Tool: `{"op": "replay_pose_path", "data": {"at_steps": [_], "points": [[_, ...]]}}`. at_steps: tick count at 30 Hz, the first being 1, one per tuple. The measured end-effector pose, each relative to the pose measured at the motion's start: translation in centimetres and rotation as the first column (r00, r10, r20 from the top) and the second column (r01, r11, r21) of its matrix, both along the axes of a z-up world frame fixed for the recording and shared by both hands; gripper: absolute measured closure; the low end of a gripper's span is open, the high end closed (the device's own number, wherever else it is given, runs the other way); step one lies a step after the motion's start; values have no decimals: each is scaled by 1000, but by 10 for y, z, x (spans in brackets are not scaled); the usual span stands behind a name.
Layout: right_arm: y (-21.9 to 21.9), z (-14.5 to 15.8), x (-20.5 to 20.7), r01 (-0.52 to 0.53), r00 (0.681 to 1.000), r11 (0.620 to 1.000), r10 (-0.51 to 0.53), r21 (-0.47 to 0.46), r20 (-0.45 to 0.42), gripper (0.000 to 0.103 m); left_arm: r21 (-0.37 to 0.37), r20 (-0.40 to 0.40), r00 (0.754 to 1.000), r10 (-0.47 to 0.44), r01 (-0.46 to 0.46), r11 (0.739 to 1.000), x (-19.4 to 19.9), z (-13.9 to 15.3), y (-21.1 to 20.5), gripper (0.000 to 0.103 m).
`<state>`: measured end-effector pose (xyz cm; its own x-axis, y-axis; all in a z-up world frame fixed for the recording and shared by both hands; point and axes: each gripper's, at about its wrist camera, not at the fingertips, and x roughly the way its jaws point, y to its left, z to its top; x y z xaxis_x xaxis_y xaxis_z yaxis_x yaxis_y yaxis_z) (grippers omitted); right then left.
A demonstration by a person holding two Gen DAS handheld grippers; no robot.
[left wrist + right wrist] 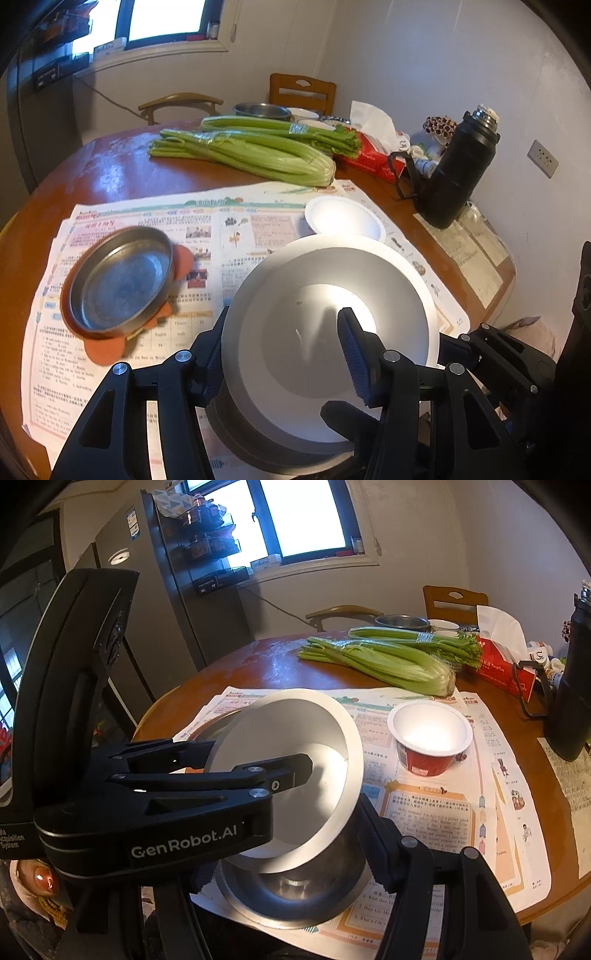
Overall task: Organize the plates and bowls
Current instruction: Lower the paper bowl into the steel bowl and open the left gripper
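Note:
A white bowl (325,295) tilts over a steel bowl (295,893) that stands on the newspaper (424,812). My left gripper (280,332) is shut on the white bowl's wall, one pad (351,347) inside and the other finger outside on the left. My right gripper (284,875) straddles the steel bowl, its serrated pads against the rim on both sides. A steel plate (122,284) lies on an orange mat at the left. A small white cup-like bowl with a red outside (430,738) stands upright further back.
Celery bunches (251,151), a red tissue box (369,155) and a black flask (458,166) occupy the far half of the round wooden table (110,166). More bowls (262,109) sit at the far edge by two chairs. The wall is close on the right.

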<state>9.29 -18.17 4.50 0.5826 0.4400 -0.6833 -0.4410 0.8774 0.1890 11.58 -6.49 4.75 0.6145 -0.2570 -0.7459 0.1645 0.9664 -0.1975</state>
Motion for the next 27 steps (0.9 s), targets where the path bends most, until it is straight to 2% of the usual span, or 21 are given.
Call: {"op": "replay_pose_path", "data": {"at_steps": [13,27], "points": [[0,-34,-6,-35,997,999,32,-36,-77,37,11,-93,996,2,-1,1000,-4,-38,-4,47],[0,-57,0,-34,992,998,27,-56,-121,37,54,-136,991,5,3,999,3,-61,-9,47]]}}
